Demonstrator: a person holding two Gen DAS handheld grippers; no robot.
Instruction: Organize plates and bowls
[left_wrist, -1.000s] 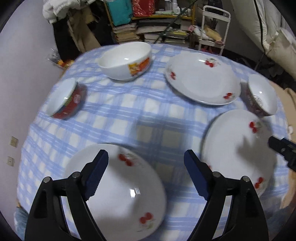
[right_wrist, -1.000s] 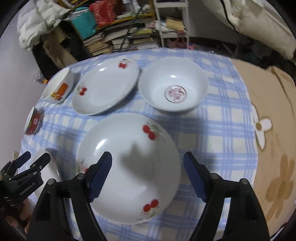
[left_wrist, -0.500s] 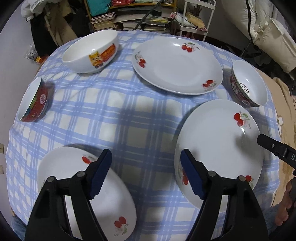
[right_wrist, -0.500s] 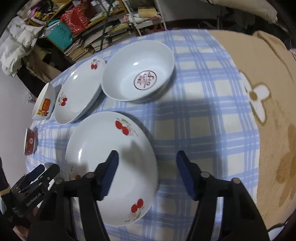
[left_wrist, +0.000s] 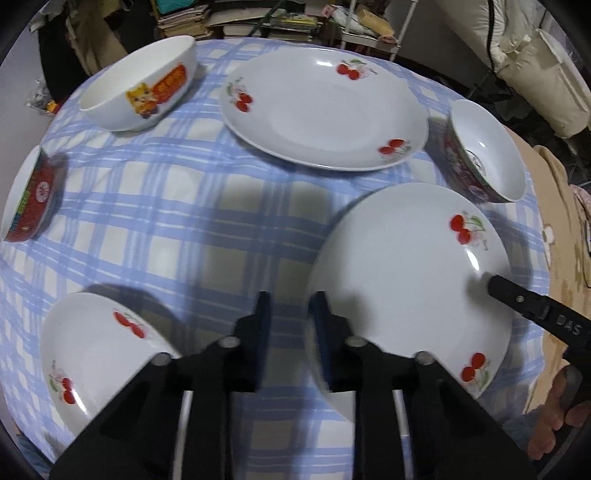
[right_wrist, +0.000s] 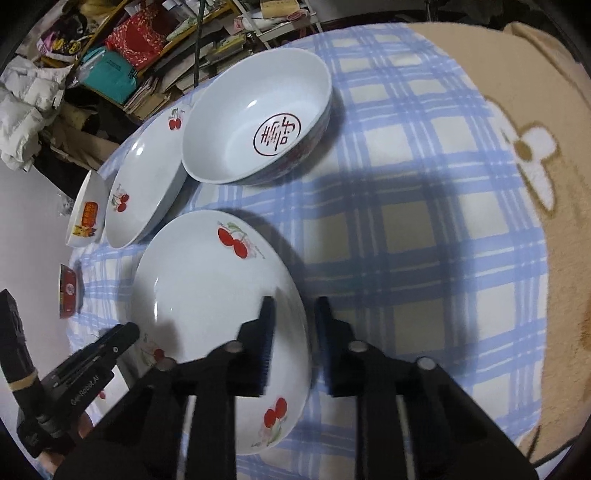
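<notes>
I see a round table under a blue-and-white checked cloth (left_wrist: 177, 206). My left gripper (left_wrist: 290, 325) and my right gripper (right_wrist: 293, 332) each straddle an opposite edge of the same white ceramic plate with red cherry prints (left_wrist: 406, 280), fingers narrowed around the rim; whether they pinch it I cannot tell. A second white cherry plate (left_wrist: 321, 110) lies beyond, a third cherry dish (left_wrist: 96, 354) near my left. A large white bowl with a red emblem inside (right_wrist: 258, 118) sits beside the second plate. A white cartoon-printed bowl (left_wrist: 144, 88) and a small red-sided bowl (left_wrist: 29, 195) stand at the far left.
</notes>
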